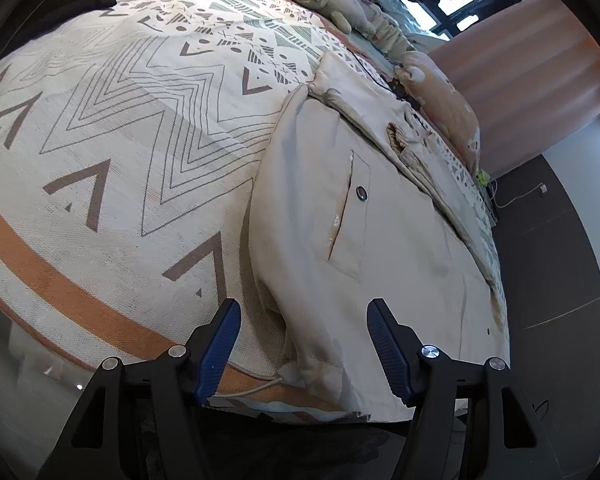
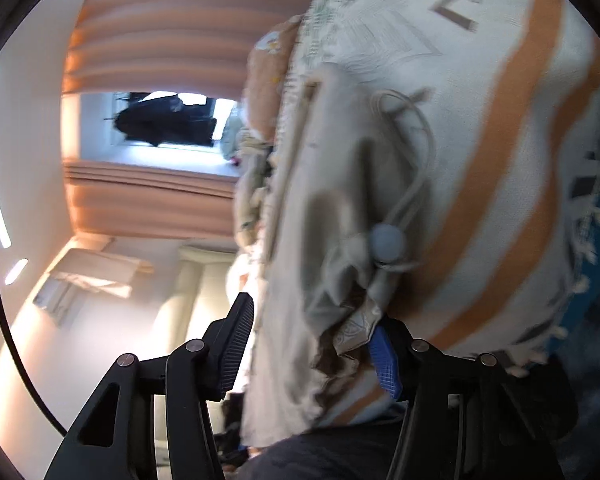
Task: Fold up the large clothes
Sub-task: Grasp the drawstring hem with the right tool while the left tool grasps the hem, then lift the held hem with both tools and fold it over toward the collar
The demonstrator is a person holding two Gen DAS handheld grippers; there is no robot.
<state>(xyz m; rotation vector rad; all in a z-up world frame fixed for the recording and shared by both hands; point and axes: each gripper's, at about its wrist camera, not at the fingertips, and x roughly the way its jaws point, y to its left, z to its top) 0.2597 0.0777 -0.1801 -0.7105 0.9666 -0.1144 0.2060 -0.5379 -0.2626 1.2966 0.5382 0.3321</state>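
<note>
Beige padded cotton jacket (image 1: 364, 216) spread flat on right part of patterned cream-and-orange woven bedspread (image 1: 100, 168), hem at near edge. Left gripper (image 1: 304, 344) open, blue pads astride hem fold, not pressing. Right gripper (image 2: 312, 344) open around hem corner beside grey cord toggle (image 2: 388, 244); contact not discernible.

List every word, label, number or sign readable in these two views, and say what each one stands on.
None can be read.
Beige padded jacket: its round metal snap button shows no legible marking.
Patterned woven bedspread: only chevrons, triangles and dots, no letters.
Printed fabric tag at the jacket hem: too blurred to read.
</note>
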